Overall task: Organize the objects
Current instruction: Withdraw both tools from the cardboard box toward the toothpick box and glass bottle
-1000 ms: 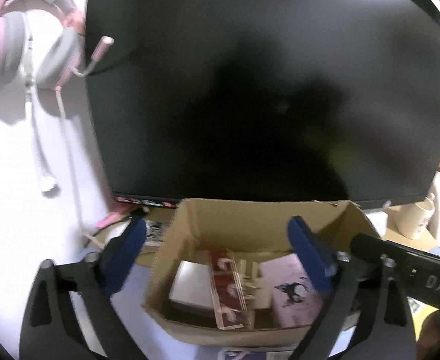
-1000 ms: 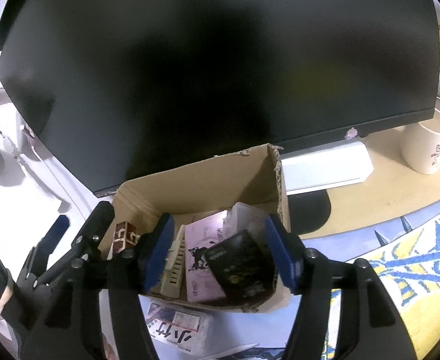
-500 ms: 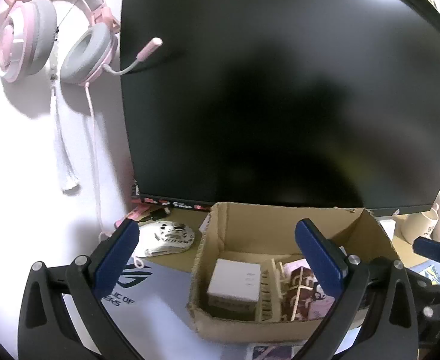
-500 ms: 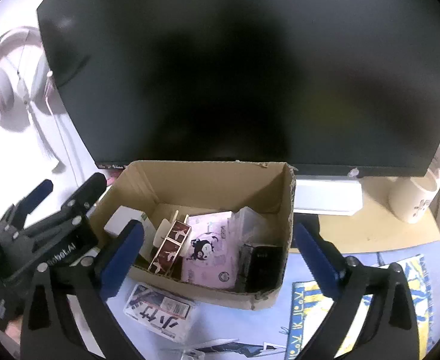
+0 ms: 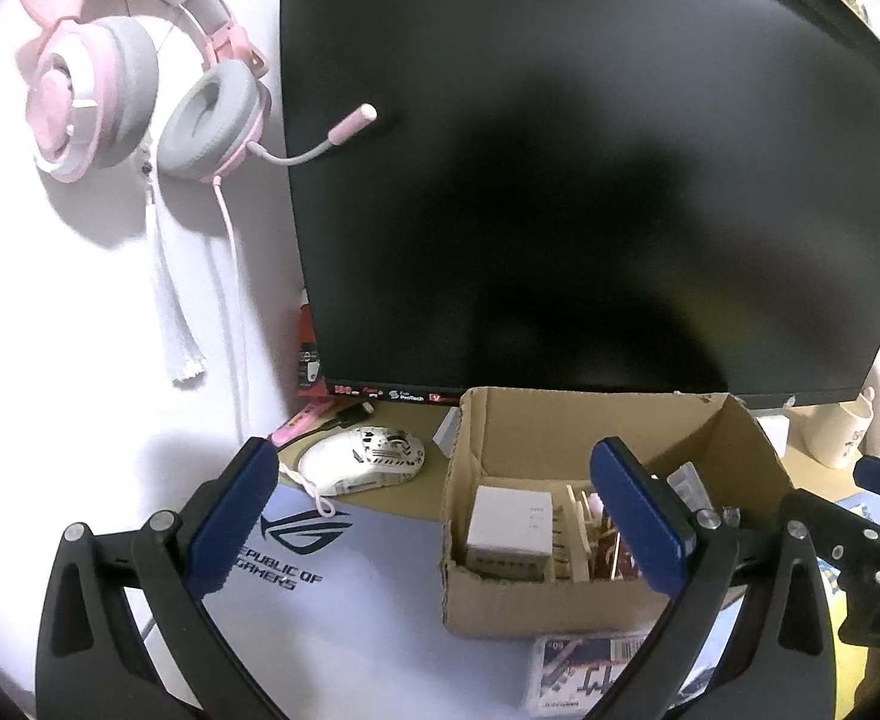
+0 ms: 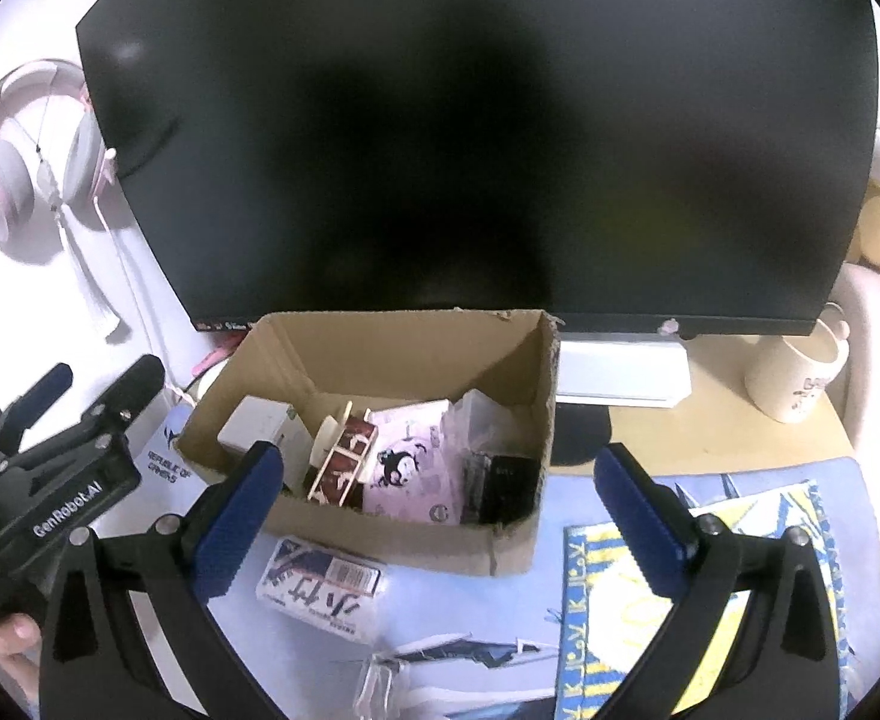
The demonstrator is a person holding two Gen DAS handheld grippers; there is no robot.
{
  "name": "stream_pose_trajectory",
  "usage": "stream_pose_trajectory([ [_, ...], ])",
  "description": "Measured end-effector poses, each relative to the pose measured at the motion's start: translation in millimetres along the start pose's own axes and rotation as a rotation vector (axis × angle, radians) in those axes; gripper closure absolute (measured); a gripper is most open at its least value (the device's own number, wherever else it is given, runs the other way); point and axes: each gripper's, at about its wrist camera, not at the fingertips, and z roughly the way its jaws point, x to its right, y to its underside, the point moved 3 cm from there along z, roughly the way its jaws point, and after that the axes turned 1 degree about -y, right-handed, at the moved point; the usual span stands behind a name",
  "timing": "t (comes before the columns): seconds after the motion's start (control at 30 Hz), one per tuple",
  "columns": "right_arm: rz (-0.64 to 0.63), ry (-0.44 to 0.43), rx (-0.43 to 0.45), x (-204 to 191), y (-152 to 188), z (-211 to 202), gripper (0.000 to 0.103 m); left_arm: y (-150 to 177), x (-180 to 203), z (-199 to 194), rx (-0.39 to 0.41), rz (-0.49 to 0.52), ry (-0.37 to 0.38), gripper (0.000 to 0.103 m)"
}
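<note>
An open cardboard box [image 6: 392, 540] stands on the desk mat in front of the monitor; it also shows in the left wrist view [image 5: 536, 606]. It holds a white box [image 6: 260, 426], a small wooden model [image 6: 344, 456], a pink packet [image 6: 416, 468] and a black item [image 6: 506, 486]. A flat printed pack [image 6: 320, 588] lies on the mat in front of the box. My right gripper [image 6: 440, 516] is open and empty, above the box's front edge. My left gripper [image 5: 434, 516] is open and empty, left of the box.
A large dark monitor [image 6: 470, 138] fills the back. Pink headphones [image 5: 140, 78] hang on the wall at left. A white mouse [image 5: 362, 459] lies left of the box. A cream mug [image 6: 800, 378] stands at right. A clear plastic piece [image 6: 380, 684] lies near the front.
Both grippers have pulled back and up from the box. The right gripper's jaws have opened wide, and the black item it was around now lies in the box.
</note>
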Motion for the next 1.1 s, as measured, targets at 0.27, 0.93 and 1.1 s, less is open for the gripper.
stream_pose_trajectory([
  [0.27, -0.044, 0.025, 0.002, -10, 21, -14, 0.0, 5, -5, -20, -0.017, -0.013, 0.02, 0.0],
  [0.93, -0.107, 0.011, -0.077, -37, 68, -16, 0.0, 44, -18, -27, -0.118, -0.037, 0.086, 0.0],
  [1.1, -0.032, -0.006, -0.08, -28, 75, -14, 0.0, 54, -17, -25, -0.131, -0.04, 0.1, 0.0],
])
